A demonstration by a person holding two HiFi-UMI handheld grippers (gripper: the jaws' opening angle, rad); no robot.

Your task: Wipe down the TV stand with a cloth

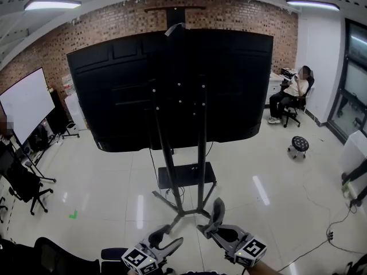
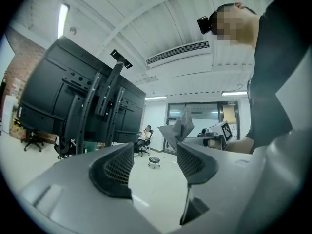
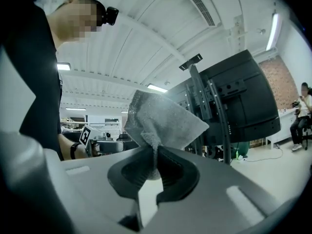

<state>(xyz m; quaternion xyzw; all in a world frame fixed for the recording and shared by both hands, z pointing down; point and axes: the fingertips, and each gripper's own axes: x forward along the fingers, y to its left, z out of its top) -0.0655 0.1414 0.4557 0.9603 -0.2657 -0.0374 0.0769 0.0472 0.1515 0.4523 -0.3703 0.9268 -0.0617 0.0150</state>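
Observation:
The TV stand [image 1: 183, 179] stands on the tiled floor just ahead, two black poles carrying a large black screen [image 1: 172, 87] seen from the back, with a small shelf low down. My right gripper [image 1: 210, 228] is shut on a grey cloth [image 1: 218, 209] that sticks up from its jaws, short of the stand's base. In the right gripper view the cloth [image 3: 163, 121] fans out above the gripper [image 3: 155, 156], the stand [image 3: 214, 111] beyond. My left gripper [image 1: 170, 238] is open and empty beside it; its own view shows the gripper [image 2: 155, 154], the cloth [image 2: 179, 128] and the stand [image 2: 90, 111].
A person sits on a chair [image 1: 291, 93] at the back right, with a small black stool [image 1: 299, 145] nearby. A whiteboard [image 1: 26, 105] and an office chair [image 1: 27, 188] are at the left. Cables [image 1: 330, 234] trail on the floor at the right.

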